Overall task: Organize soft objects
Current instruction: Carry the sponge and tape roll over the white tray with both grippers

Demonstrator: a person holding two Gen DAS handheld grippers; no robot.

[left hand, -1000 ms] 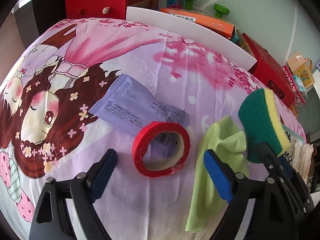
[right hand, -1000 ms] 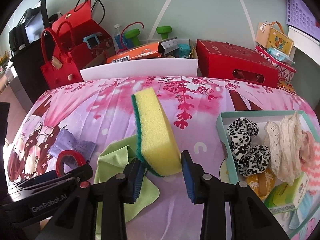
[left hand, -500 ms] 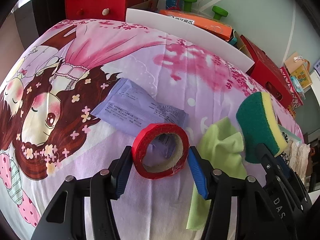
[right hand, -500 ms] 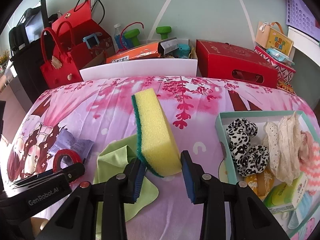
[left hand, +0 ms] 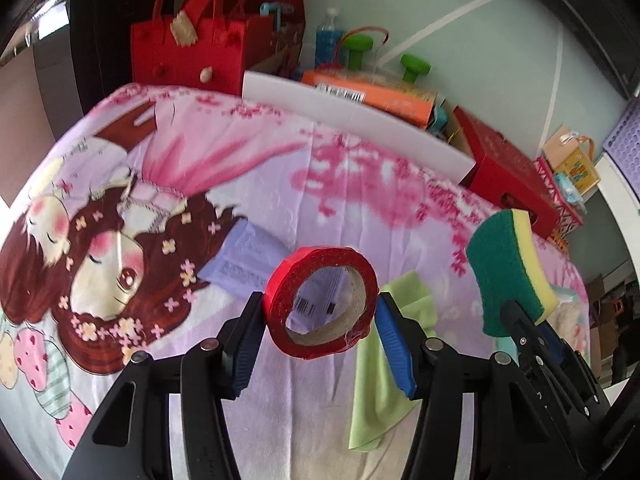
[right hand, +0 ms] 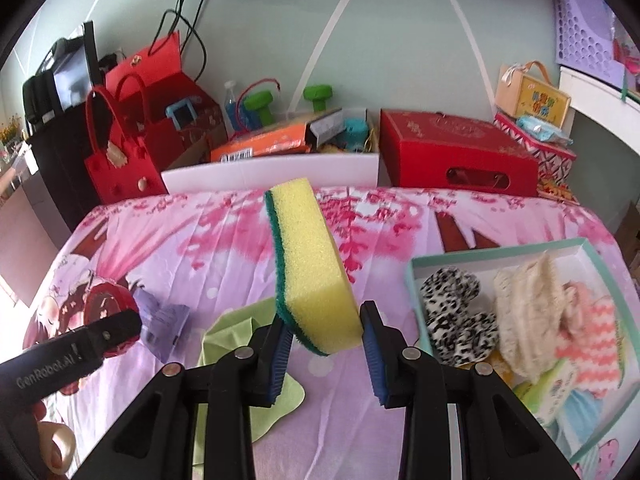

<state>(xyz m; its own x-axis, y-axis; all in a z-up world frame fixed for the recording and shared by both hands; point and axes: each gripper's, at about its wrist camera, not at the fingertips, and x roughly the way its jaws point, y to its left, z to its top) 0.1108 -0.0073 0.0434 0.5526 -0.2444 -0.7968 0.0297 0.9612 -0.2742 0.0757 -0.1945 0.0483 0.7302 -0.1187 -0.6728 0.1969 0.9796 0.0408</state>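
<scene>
My left gripper (left hand: 320,312) is shut on a red tape roll (left hand: 321,301), held clear above the pink cartoon bedsheet (left hand: 192,184). In the right wrist view my right gripper (right hand: 325,324) is shut on a yellow sponge with a green scouring side (right hand: 310,264), lifted off the sheet. The same sponge (left hand: 508,276) shows at the right of the left wrist view. A light green cloth (right hand: 236,328) lies crumpled on the sheet under both grippers, and a purple packet (left hand: 244,260) lies beyond the tape. The left gripper (right hand: 76,354) enters the right wrist view from the lower left.
A teal-rimmed open box (right hand: 580,246) at the right holds a leopard scrunchie (right hand: 456,320), lace fabric and other soft items. A white board (right hand: 272,172), red bags (right hand: 120,152), an orange box (left hand: 372,94) and a red box (right hand: 456,160) line the far edge.
The left jaws closed from wide apart onto the red tape roll and lifted it off the sheet. The right gripper rose a little with the sponge.
</scene>
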